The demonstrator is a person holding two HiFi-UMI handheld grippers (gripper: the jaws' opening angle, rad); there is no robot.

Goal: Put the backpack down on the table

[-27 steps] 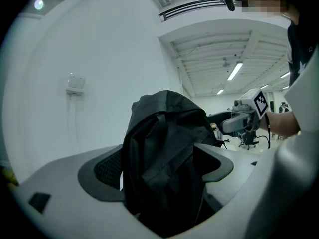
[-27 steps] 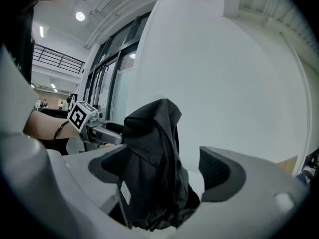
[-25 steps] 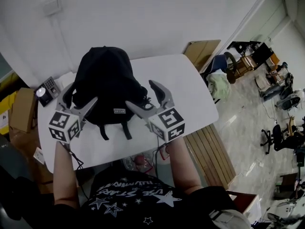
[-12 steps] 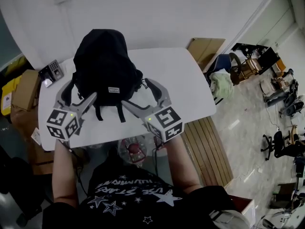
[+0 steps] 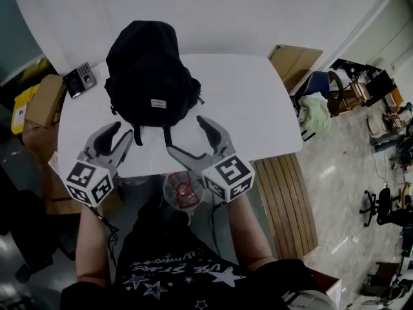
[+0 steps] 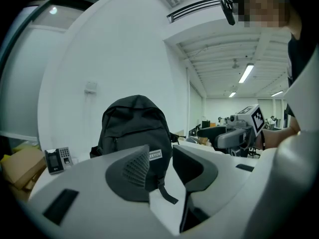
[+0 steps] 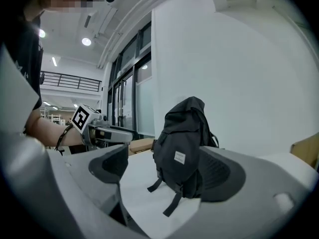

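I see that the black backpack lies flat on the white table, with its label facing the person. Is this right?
Not quite. The black backpack does not lie flat: it stands upright on the white table, as the left gripper view shows. Its label does face the person.

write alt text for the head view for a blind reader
A black backpack stands upright on a white table. Nearer the camera, the left gripper and right gripper are held clear of it, both empty; the left gripper's jaws are closing on nothing.
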